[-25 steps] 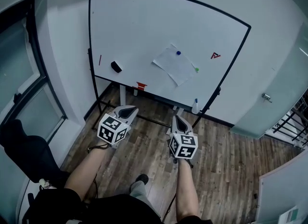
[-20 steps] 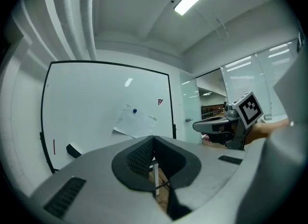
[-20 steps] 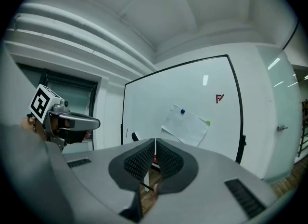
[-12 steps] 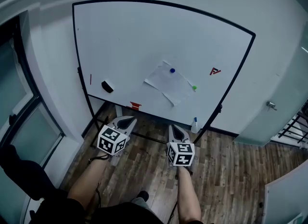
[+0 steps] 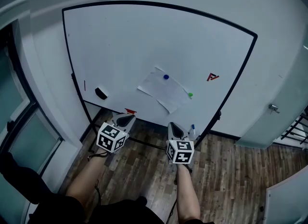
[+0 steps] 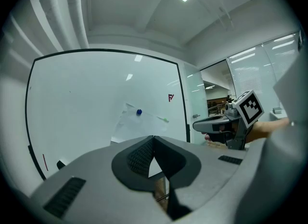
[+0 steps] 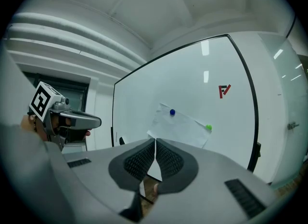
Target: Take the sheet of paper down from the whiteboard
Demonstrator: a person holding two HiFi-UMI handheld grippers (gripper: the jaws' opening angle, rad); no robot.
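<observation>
Much open wooden floor lay between the person and the whiteboard. The board's black frame ran down to a lower right corner close to a pale door with a handle. A glass wall stood near the board's left edge. Low on the board at the left clung a black eraser. A red item sat at the bottom edge, and a small bottle stood near the right corner.

The sheet of paper hung tilted on the board's lower right part. A blue magnet pinned it near its top and a green magnet at its right edge. A red mark lay to its right, well apart.

The left gripper and right gripper pointed toward the board side by side, apart from each other and below the sheet. Each had its jaws pressed together with nothing between them, and neither touched the board or the paper.
</observation>
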